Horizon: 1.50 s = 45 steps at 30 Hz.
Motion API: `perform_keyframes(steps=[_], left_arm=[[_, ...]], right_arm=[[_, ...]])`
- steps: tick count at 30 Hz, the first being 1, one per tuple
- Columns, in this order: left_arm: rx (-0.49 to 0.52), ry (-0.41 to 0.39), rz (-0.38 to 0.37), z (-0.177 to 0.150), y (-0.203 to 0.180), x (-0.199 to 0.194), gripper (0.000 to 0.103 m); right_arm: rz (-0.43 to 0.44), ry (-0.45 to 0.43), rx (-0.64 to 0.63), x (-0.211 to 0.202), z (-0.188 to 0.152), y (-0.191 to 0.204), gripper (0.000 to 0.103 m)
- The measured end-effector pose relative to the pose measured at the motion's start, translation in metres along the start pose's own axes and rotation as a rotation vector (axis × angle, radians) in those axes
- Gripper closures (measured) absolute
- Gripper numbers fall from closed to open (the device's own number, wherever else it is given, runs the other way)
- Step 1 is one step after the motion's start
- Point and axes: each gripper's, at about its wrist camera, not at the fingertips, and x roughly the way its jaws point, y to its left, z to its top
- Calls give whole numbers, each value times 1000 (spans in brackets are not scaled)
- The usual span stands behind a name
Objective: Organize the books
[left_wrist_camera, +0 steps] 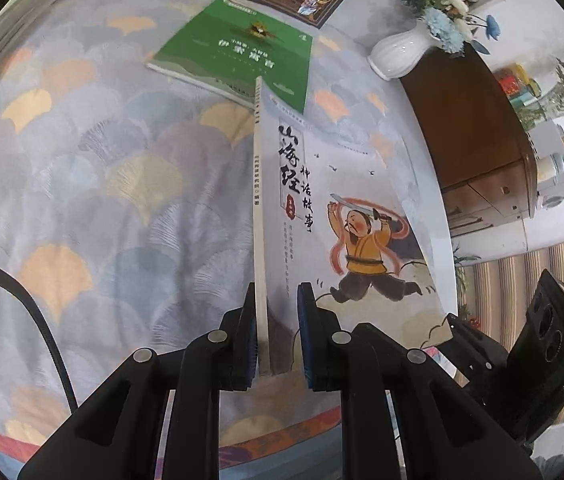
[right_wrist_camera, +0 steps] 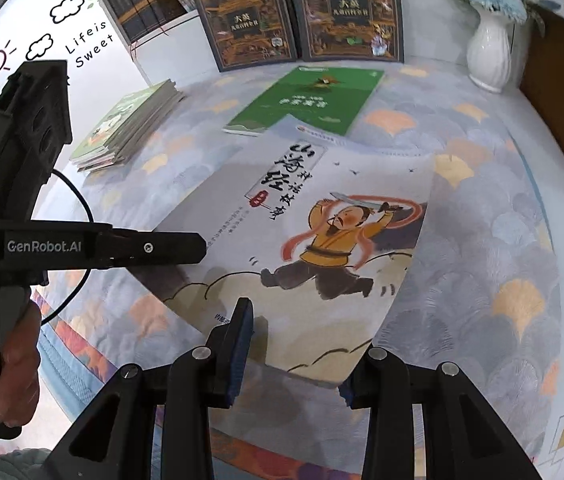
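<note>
Left gripper at frame bottom straddles the illustrated book spine, pads spread, not clamped. Right gripper spread around the book's lower edge. Book lies mid-desk, overlapping green book.

**Books on the table**

The storybook lies nearest on the tablecloth, its far corner over the second book. A stack of books lies far left. Two large books stand behind, and a vase stands far right.
</note>
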Motion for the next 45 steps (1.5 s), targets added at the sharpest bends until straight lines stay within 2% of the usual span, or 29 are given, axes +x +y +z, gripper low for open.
perform_keyframes(steps=[10, 14, 31, 37, 45], left_arm=[[114, -14, 0, -1, 15, -32, 89], [119, -41, -14, 3, 29, -51, 89], [101, -111, -34, 25, 105, -128, 84], [131, -125, -24, 32, 119, -142, 83], [152, -136, -48, 42, 130, -148, 82]], right_arm=[[-92, -82, -36, -17, 9, 49, 67], [-107, -108, -67, -19, 18, 75, 67], [-72, -248, -130, -13, 53, 189, 67], [-67, -279, -124, -9, 63, 212, 67], [-86, -282, -117, -4, 73, 227, 67]])
